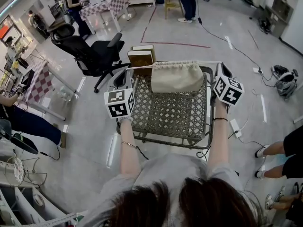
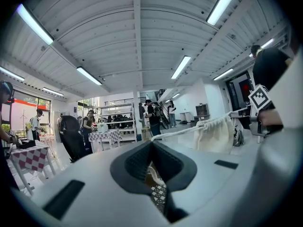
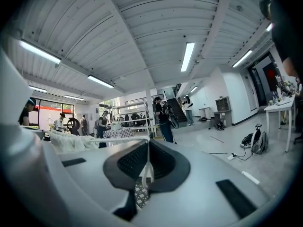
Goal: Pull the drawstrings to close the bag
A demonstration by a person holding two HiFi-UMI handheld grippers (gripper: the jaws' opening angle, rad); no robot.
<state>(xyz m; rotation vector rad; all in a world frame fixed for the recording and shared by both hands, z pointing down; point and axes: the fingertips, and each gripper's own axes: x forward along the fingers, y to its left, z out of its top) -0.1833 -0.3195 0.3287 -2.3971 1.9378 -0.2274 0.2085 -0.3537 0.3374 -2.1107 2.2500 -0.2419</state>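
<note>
Cream cloth drawstring bag [image 1: 177,77] hangs over the far edge of the lattice-top metal-framed table [image 1: 166,137], strung on its white cord drawstring [image 1: 142,67] between the two grippers. Left gripper [image 1: 128,73] has its jaws clamped tight on the left cord end; in the left gripper view the cord [image 2: 189,129] leaves the pinch point and runs straight to the bag [image 2: 215,135]. Right gripper [image 1: 220,68] is the same: jaws closed on the right end, cord [image 3: 118,139] running off to the bag [image 3: 71,143]. Both grippers are level, well apart and at about equal height, so the pull is opposed and in line with the cord channel, which is what cinches the mouth. Cord looks taut and near straight and the mouth is bunched into tight pleats, so I'd call the closure mostly or fully done. Bag bottom is near or touching the tabletop; can't tell which. Brown box [image 1: 141,58] sits just behind the bag, not involved.
</note>
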